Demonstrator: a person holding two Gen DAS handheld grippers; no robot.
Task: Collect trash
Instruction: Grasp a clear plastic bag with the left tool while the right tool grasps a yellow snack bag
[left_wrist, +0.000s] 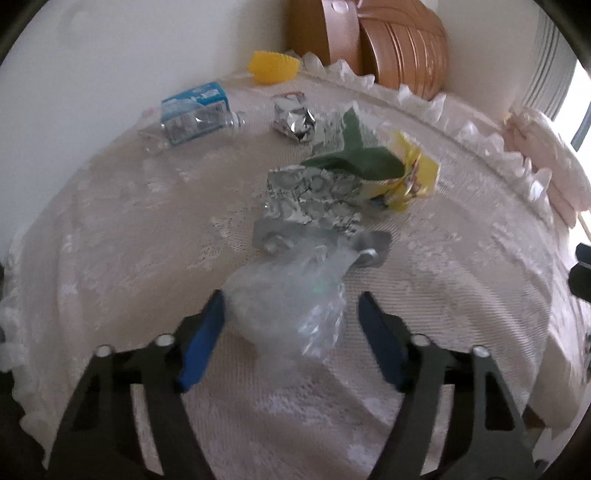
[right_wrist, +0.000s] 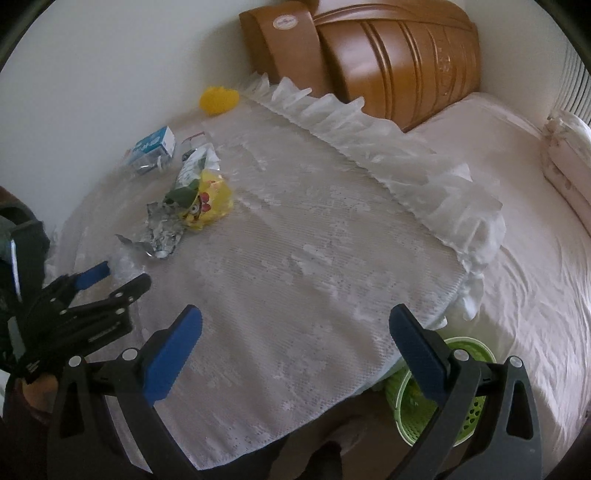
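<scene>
1. A crumpled clear plastic bag (left_wrist: 291, 299) lies on the lace tablecloth (left_wrist: 129, 240), between the wide-open, empty fingers of the left gripper (left_wrist: 291, 306).
2. Foil scraps (left_wrist: 314, 195) and a yellow wrapper (left_wrist: 410, 177) lie just beyond.
3. The right gripper (right_wrist: 295, 325) hovers open and empty above a green basket (right_wrist: 469, 406).

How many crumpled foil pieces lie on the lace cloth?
2. One foil piece lies far back beside the bottle; a larger one sits mid-pile against the yellow wrapper. More may be hidden underneath.
</scene>
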